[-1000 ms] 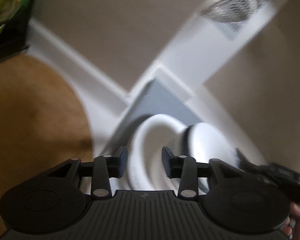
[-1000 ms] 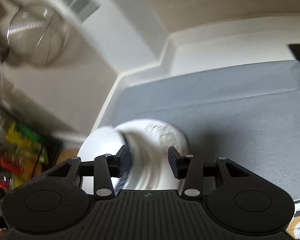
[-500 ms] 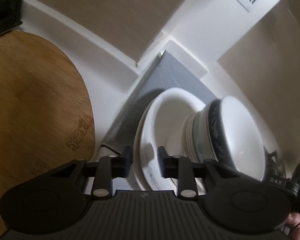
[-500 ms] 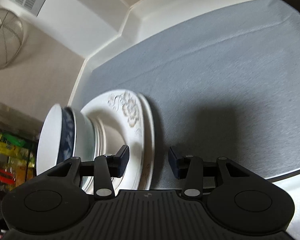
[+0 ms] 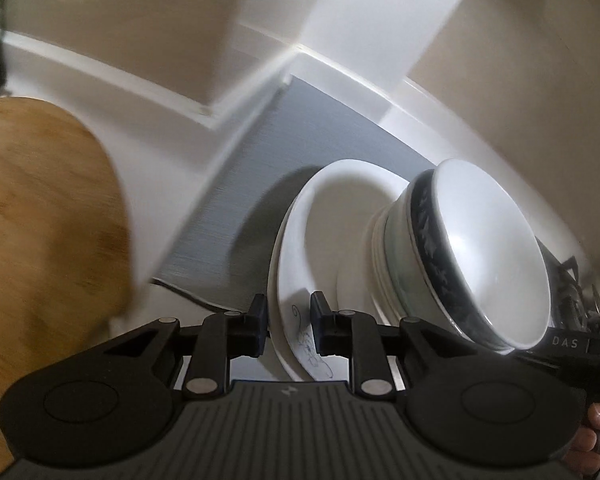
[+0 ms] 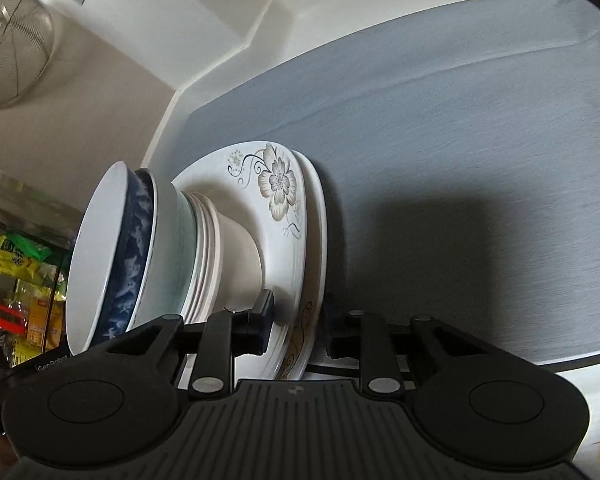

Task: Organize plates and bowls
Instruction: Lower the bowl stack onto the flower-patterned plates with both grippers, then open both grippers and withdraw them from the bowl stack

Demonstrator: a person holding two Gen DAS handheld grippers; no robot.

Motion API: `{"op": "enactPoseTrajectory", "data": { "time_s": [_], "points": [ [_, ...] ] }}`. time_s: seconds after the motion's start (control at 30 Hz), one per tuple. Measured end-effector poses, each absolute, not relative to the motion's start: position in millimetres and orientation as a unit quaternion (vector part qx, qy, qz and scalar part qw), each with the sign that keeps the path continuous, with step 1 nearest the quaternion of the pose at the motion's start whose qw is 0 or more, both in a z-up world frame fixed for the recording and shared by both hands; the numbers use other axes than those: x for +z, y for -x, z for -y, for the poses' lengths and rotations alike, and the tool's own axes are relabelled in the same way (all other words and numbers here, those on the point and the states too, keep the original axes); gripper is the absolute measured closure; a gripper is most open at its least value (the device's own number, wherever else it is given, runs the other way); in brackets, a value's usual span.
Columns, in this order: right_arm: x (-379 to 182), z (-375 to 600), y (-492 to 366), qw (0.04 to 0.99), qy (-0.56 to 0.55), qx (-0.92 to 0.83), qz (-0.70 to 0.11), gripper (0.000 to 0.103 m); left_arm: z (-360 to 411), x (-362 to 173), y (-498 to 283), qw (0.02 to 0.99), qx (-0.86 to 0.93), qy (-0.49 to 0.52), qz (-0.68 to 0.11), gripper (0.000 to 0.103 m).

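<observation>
A stack of white flowered plates point(image 6: 284, 208) carries several nested bowls, topped by a blue-patterned bowl point(image 6: 128, 248). The stack rests on or just above a grey mat point(image 6: 460, 128); I cannot tell which. My right gripper point(image 6: 296, 330) is shut on the plates' near rim. In the left wrist view the same plates point(image 5: 324, 240) and bowl point(image 5: 488, 248) show, and my left gripper point(image 5: 288, 326) is shut on the opposite rim of the plates.
A round wooden board point(image 5: 40, 240) lies left of the mat. White counter and beige walls close in behind the mat. A wire strainer point(image 6: 12, 44) hangs on the wall. Packaged goods point(image 6: 16, 280) sit on shelves at the left.
Both grippers have closed onto the plate rims from opposite sides. The stack now sits closer in both views, with the views tilted.
</observation>
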State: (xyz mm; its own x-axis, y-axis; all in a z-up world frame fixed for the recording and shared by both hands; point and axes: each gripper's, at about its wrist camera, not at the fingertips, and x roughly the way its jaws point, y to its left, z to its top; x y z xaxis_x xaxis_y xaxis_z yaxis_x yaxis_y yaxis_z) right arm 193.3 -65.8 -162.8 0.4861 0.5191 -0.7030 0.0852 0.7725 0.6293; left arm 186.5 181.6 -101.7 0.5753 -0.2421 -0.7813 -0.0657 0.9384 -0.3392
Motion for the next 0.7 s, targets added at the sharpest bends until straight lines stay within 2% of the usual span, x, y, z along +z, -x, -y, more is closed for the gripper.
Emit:
{"op": "enactPoseTrajectory", "data": {
  "time_s": [0.4,0.7],
  "points": [
    [-158,172,-171,0.814,-0.325,0.067,-0.477,0.076,-62,-108,-204,0.866,-0.111,0.139,-0.467,0.078],
    [-156,215,-176,0.818,-0.319,0.066,-0.474,0.075,-16,-96,-188,0.882,-0.097,0.089,-0.453,0.077]
  ]
}}
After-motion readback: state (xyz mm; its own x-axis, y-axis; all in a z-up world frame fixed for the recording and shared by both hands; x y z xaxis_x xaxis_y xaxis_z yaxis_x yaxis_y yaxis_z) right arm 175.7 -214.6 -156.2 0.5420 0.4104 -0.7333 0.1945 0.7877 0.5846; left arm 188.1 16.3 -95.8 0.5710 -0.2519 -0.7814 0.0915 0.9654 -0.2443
